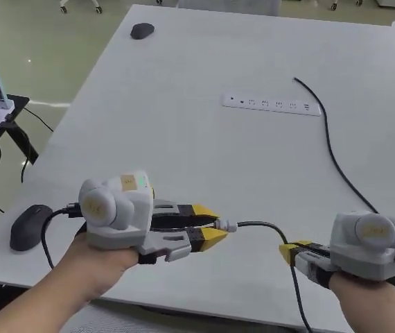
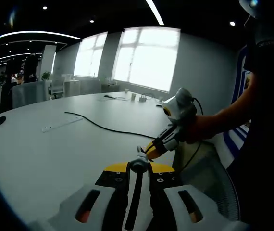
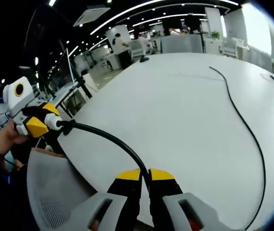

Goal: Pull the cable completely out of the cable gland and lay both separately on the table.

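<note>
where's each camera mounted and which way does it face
Head view: on the headset, looking down at table, left hand-held gripper, right hand-held gripper, both forearms.
Left gripper view: on the left one, facing past the cable gland at the right one and its arm.
Right gripper view: on the right one, facing along the cable at the left one.
Shared: the gripper views face each other.

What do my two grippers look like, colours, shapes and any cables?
Both have light grey bodies with rounded tops, yellowish round marks, black jaw arms and yellow wedge tips. The left gripper trails a black lead from its rear; so does the right gripper.
</note>
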